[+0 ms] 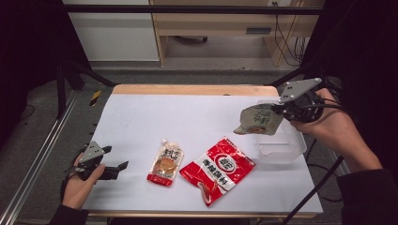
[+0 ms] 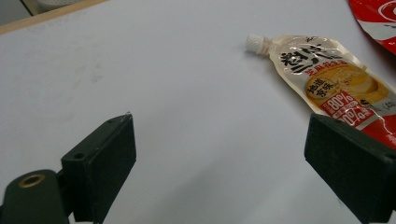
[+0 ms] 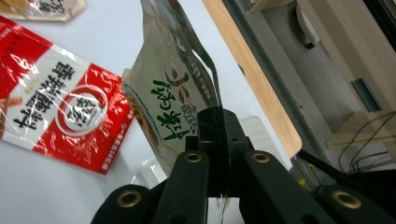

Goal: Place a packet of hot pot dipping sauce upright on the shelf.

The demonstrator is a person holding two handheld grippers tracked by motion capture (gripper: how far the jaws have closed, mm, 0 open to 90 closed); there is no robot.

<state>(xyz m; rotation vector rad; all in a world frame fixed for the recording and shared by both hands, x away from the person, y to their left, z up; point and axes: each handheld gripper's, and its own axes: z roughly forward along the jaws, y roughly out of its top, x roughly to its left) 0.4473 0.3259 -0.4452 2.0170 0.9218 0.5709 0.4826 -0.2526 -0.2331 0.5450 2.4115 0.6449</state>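
My right gripper (image 1: pixel 280 110) (image 3: pixel 215 125) is shut on one edge of a pale pouch with green lettering (image 1: pixel 257 120) (image 3: pixel 168 93). The pouch hangs in the air above the left rim of a clear plastic container (image 1: pixel 281 148) at the table's right side. A red and white pouch (image 1: pixel 218 168) (image 3: pixel 56 112) lies flat in the middle of the table. To its left lies a spouted sauce pouch (image 1: pixel 165 163) (image 2: pixel 327 79), cap pointing away. My left gripper (image 1: pixel 116 157) (image 2: pixel 219 140) stands open low over the table at the left, its jaws short of the spouted pouch with nothing between them.
White paper covers the table (image 1: pixel 141 112), and a wooden edge (image 1: pixel 195 89) shows at the far side. Black frame bars run along both sides. Bare white surface stretches across the far half and between my left gripper and the spouted pouch.
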